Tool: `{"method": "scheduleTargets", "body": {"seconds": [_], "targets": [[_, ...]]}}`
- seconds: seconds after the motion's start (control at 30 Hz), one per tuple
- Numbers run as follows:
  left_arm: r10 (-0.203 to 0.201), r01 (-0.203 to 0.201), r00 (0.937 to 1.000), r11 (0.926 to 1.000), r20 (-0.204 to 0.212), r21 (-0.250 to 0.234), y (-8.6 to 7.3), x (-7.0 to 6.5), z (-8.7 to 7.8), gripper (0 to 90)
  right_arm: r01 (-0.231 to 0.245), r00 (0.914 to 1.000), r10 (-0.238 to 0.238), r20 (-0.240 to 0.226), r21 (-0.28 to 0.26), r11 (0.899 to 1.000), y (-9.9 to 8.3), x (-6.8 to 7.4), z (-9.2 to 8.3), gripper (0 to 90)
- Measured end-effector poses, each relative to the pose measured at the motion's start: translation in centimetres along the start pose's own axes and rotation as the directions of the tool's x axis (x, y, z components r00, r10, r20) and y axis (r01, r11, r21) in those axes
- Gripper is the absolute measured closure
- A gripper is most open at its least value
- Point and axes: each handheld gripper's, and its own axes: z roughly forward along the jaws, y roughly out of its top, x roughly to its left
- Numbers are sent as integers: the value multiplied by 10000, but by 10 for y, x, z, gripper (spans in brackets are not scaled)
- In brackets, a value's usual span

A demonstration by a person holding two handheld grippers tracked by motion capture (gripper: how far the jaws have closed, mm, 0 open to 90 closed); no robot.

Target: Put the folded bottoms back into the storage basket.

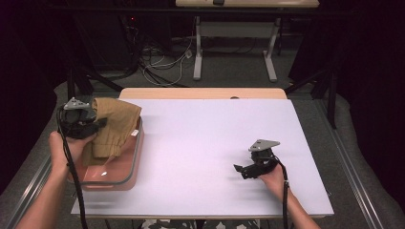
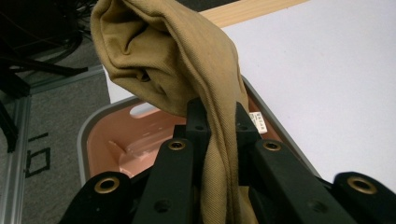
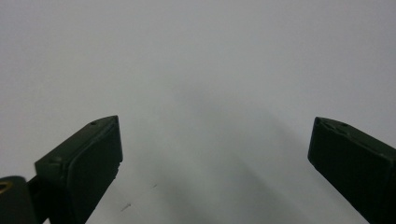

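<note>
One tan cloth (image 2: 187, 60) hangs above one pink bin (image 1: 125, 167), clamped in the left tongs (image 2: 218, 122); right tongs (image 3: 215, 154), well apart from the bin, gape.

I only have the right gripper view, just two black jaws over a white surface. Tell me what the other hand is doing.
Observer: The left gripper is shut on a tan folded cloth garment.
Operator: Where is that garment?
Observer: It hangs over a pink plastic bin with a grey rim at the white table's left edge.
Operator: And my gripper?
Observer: The right gripper sits open near the table's right front, with nothing between its jaws.
</note>
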Motion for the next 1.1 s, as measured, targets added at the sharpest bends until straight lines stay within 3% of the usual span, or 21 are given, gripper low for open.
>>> {"method": "scheduleTargets", "body": {"seconds": [0.43, 0.6, 0.87, 1.1], "targets": [[-290, 289, 9994, 9996, 211, 51, -21, 1, -6, 824, 88, 10000, -87, -47, 114, 9999, -1, 0, 2, 26], [-262, 253, 9992, 9993, 310, 290, -27, 0, -6, 823, 88, 10000, -88, -47, 90, 9999, -1, 0, 2, 26], [-602, 569, 9971, 9961, 473, 679, -38, 4, 10, 823, 88, 9999, -88, -67, 93, 9999, -1, 0, 2, 26], [-893, 828, 9949, 9885, 469, 1268, -47, 13, 28, 820, 36, 10000, -36, -36, 80, 10000, -1, 0, 2, 26]]}}
